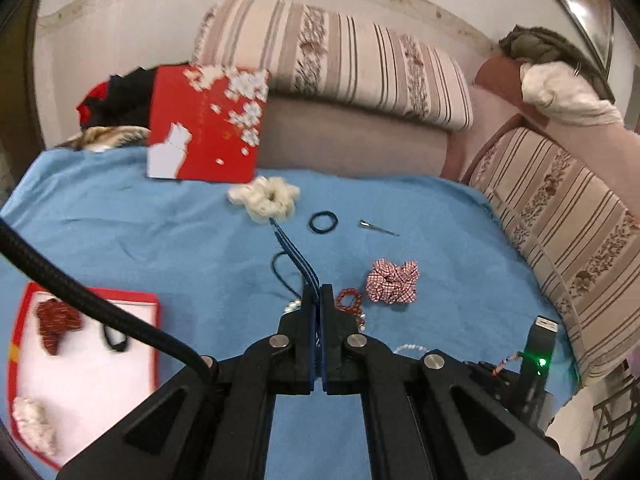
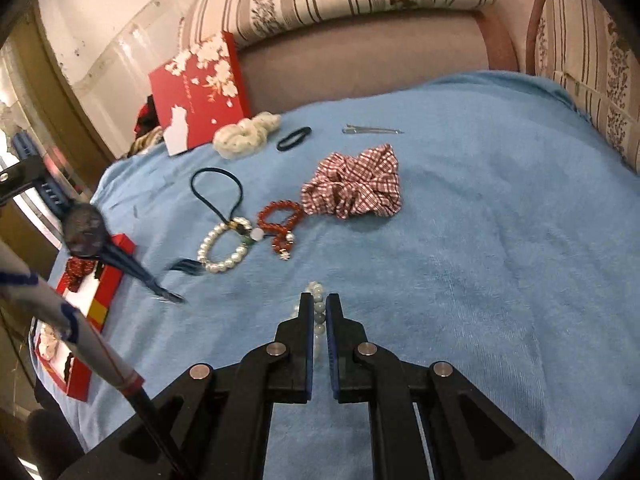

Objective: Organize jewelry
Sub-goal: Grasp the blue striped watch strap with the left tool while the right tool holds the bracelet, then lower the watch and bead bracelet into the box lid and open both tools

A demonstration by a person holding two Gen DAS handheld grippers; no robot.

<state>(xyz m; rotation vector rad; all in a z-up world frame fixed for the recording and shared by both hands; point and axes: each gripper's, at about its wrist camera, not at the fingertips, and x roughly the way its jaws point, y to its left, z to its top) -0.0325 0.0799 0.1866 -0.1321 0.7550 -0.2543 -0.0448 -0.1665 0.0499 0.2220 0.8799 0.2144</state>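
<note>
Two pairs of tongs, both closed on something. Left tongs pressed together on a dark blue cord, its thin strands running out ahead of the tips; in the left wrist view, tips just left of and nearer than the checked scrunchie. Right tongs nipped on a pale bead bracelet, beads showing in the narrow slit between the two fingers, well nearer the camera than the checked scrunchie and a little to its left. Spread on the blue cloth, counted from the right wrist view: two scrunchies, two loose bracelets, two hair ties, one clip. Red bead bracelet just beside the checked scrunchie's left edge; pearl bracelet farther left of it, past the red one. Long dark hair band left of the checked scrunchie, its loop joined to the pearl bracelet. Metal hair clip beyond the checked scrunchie, apart from it. Small black hair tie beyond it and to the left; white fluffy scrunchie farther left again. One red flowered box lid standing tilted behind the white scrunchie, far beyond and left of the checked one. One red tray with white lining, well left of and nearer than the checked scrunchie, holding three things: a red beaded piece, a black tie, a white scrunchie.
</note>
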